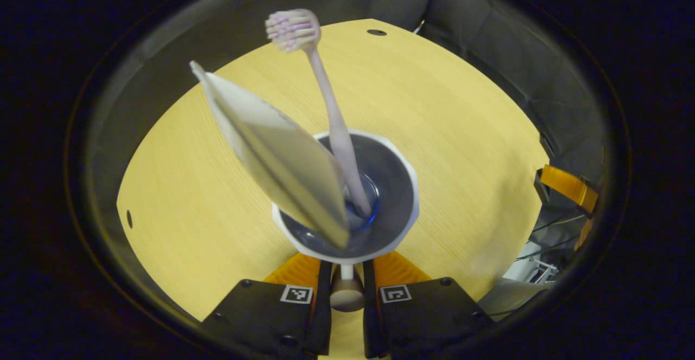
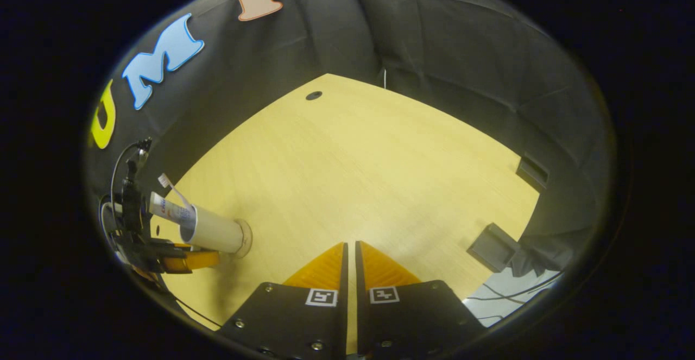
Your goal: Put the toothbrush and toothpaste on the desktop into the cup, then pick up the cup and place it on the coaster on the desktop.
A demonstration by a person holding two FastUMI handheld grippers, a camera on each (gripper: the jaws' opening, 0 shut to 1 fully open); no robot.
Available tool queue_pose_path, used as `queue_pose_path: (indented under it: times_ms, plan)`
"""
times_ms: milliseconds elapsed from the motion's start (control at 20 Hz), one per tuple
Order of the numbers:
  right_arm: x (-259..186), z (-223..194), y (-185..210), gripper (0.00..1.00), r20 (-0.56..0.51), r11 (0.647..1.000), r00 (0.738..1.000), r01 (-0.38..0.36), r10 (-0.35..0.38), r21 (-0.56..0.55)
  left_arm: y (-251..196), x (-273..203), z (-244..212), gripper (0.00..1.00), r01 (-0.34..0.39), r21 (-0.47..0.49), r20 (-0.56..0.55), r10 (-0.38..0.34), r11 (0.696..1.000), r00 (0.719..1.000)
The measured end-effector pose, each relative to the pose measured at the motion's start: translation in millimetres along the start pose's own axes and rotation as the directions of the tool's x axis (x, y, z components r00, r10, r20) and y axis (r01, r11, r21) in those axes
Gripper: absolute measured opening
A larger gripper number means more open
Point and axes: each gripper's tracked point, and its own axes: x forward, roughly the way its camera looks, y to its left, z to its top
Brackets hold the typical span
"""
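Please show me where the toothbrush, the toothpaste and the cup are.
toothbrush (image 1: pixel 331 105): left gripper view, on the handle.
toothpaste (image 1: pixel 271 148): left gripper view, on the tube's flat side.
cup (image 1: pixel 404 175): left gripper view, on the inner wall.

Just ahead of your left gripper (image 1: pixel 346 273), the cup (image 1: pixel 402 186) looks like smooth, glossy white plastic with a shiny grey interior. Inside it, the toothbrush (image 1: pixel 331 110) has a smooth, pale plastic handle and soft bristles, and the toothpaste (image 1: pixel 271 153) tube has a slick, reflective foil-like skin. Beneath both grippers, the desktop (image 2: pixel 369 164) is light wood-grain laminate with a matt finish. The booth wall (image 2: pixel 467 50) beyond is wrinkled, matt cloth.
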Motion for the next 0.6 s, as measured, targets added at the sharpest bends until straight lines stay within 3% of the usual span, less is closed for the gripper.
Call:
queue_pose_path:
  times_ms: [150, 400, 450, 500, 600]
  plan:
    - [0.1, -0.7, 0.2, 0.07, -0.002, 1.0, 1.0, -0.003, 0.003, -0.003, -2.4, 3.2, -0.7, 0.31, -0.002, 0.007, -0.009, 0.002, 1.0, 1.0]
    - [-1.8, -5.6, 9.1, 0.07, -0.003, 0.999, 1.0, -0.028, 0.028, -0.03, -3.2, -2.5, 1.2, 0.41, -0.014, 0.009, 0.014, 0.014, 1.0, 1.0]
    - [-2.6, -6.7, 12.0, 0.07, -0.002, 0.999, 0.999, -0.037, 0.037, -0.037, -3.3, -5.5, 0.5, 0.36, -0.014, 0.008, 0.021, 0.014, 1.0, 1.0]
    - [-4.2, -7.8, 14.3, 0.07, -0.001, 0.998, 0.999, -0.043, 0.043, -0.045, -4.8, -11.6, -2.7, 0.43, -0.011, 0.003, 0.024, 0.011, 1.0, 1.0]
    - [-8.6, -7.7, 22.7, 0.07, 0.001, 0.996, 0.998, -0.06, 0.061, -0.063, -3.9, -21.4, -8.2, 0.43, -0.016, -0.012, 0.042, 0.016, 1.0, 0.999]
